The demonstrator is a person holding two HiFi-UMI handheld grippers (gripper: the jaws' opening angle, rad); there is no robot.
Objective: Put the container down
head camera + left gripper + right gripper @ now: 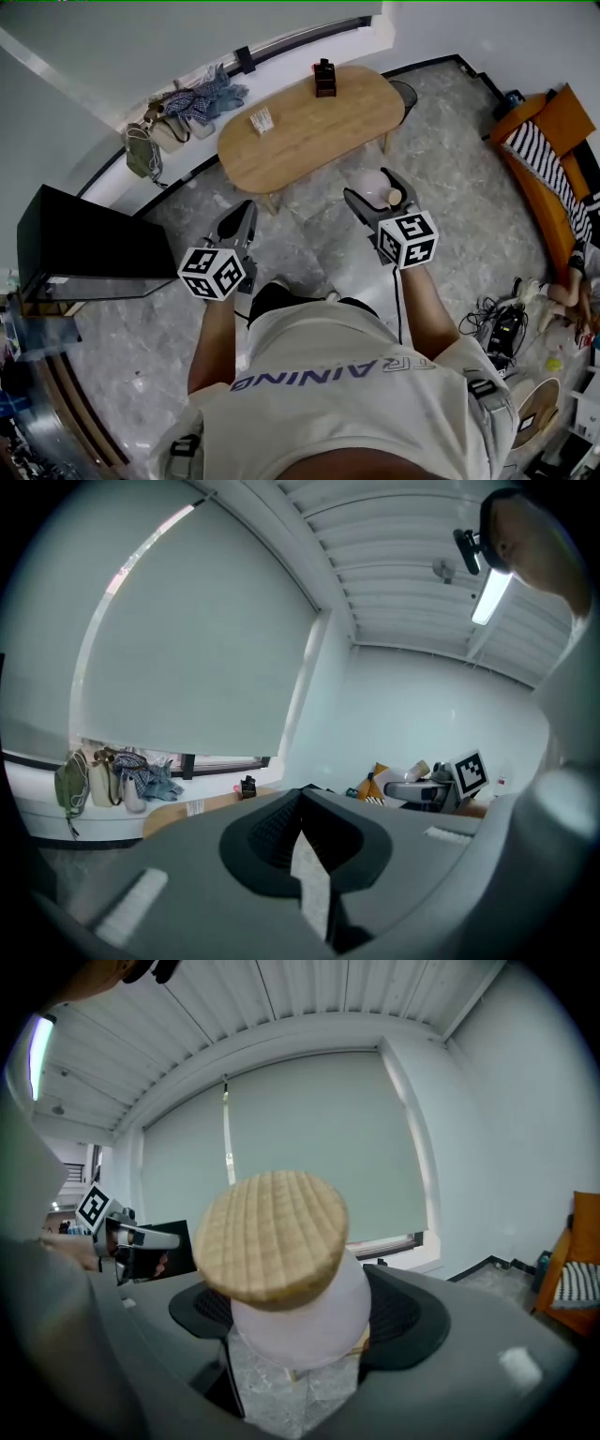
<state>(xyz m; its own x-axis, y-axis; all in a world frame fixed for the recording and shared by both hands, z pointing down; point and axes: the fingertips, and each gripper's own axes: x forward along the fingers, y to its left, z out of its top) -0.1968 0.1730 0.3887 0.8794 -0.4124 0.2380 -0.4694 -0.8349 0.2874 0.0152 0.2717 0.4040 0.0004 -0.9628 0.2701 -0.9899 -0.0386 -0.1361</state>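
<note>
Here's the container (286,1283), a small rounded jar with a milky white body, capped by a round, pale wooden lid (272,1235) with a fine ribbed grain. The lid is on. The jar is tipped over towards the holder rather than upright, so its lid faces back along the jaws. It sits up off the ground, pinched at its sides between the two jaws of the right gripper (368,184). Below it is grey marbled floor (309,234), and the oval wooden table (309,122) stands just beyond, on the far side.
</note>
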